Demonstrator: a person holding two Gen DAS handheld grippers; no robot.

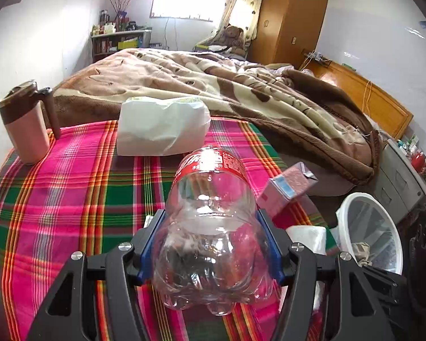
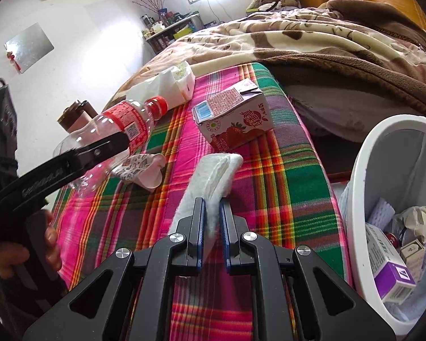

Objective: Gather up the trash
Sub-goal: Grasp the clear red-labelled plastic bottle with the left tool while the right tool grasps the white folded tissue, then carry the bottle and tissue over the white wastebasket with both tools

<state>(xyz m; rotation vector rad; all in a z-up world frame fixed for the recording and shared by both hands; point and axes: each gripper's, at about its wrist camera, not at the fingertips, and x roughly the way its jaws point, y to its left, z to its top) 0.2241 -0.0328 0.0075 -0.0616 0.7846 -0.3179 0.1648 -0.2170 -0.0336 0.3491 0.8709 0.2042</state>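
Note:
My left gripper (image 1: pixel 210 216) is shut on a clear plastic bottle (image 1: pixel 210 227) with a red label, held at its lower body a little above the plaid blanket (image 1: pixel 71 199). The right wrist view shows the same bottle (image 2: pixel 122 125) and red cap at the left, pinched by a left finger (image 2: pixel 99 147). My right gripper (image 2: pixel 211 203) is shut on a folded white tissue pad (image 2: pixel 213 170) that rests on the blanket (image 2: pixel 284 184). The white trash bin (image 2: pixel 360 164) stands right of the bed edge with boxes and crumpled paper inside; it also shows in the left wrist view (image 1: pixel 343 218).
A strawberry milk carton (image 2: pixel 233 116) lies on the blanket beyond the pad, with a crumpled pink wrapper (image 2: pixel 144 170) to its left. A white bag (image 1: pixel 162 125) and a pink lidded mug (image 1: pixel 28 125) sit farther back. A brown quilt (image 1: pixel 213 76) covers the rest of the bed.

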